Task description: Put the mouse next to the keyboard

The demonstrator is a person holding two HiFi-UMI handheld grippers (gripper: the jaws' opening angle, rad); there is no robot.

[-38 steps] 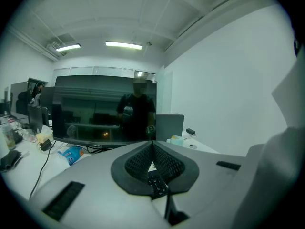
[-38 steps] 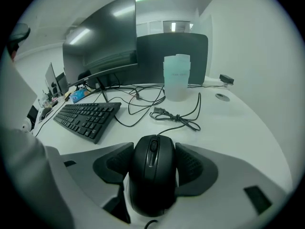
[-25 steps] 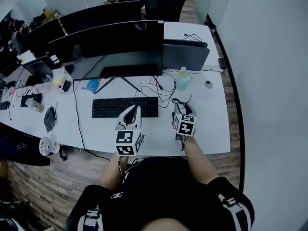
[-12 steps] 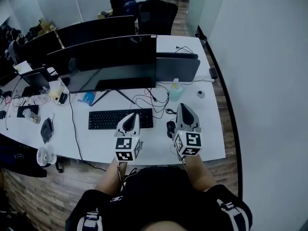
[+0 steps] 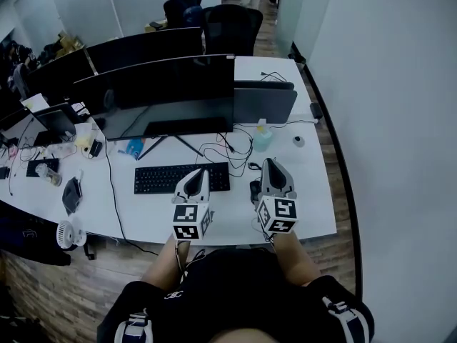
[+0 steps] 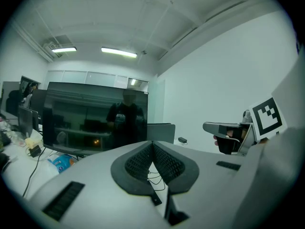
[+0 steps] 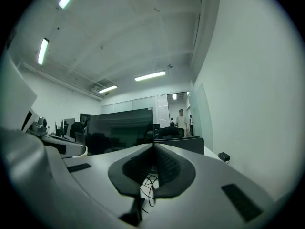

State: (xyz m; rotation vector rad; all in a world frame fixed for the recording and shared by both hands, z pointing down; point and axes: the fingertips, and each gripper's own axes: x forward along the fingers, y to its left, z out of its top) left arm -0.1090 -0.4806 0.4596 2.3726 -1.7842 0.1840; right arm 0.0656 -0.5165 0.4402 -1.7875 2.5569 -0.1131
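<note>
Both tongs were clenched and empty. The left tongs (image 6: 152, 150) had their pads pressed flat together in the left gripper view, and the right tongs (image 7: 153, 151) looked the same in the right gripper view, with only cable and worktop showing past the tips. From the head view I saw both held over the front part of the white worktop (image 5: 314, 195), tips pointing away from the person toward the monitors. On the worktop the mouse (image 5: 254, 190) lay as a small dark shape just off the right end of the keyboard (image 5: 178, 179), with a narrow strip of bare surface between them. It sat right against the left flank of the right tongs in that view; I couldn't tell whether they touched it. The left tongs hung over the keyboard's right half, near its front edge. Loose black cables (image 5: 230, 148) sprawled behind the keyboard's right end, below a big dark monitor (image 5: 164, 91) on a splayed stand. A pale bottle (image 5: 262, 138) stood behind the mouse, just right of the cables. A small white fan (image 5: 68, 233) sat at the worktop's near left edge, well apart from everything else. A black office chair (image 5: 239, 20) stood beyond the far side, and in the right gripper view a person (image 7: 181, 119) stood far off at the back of the room.
</note>
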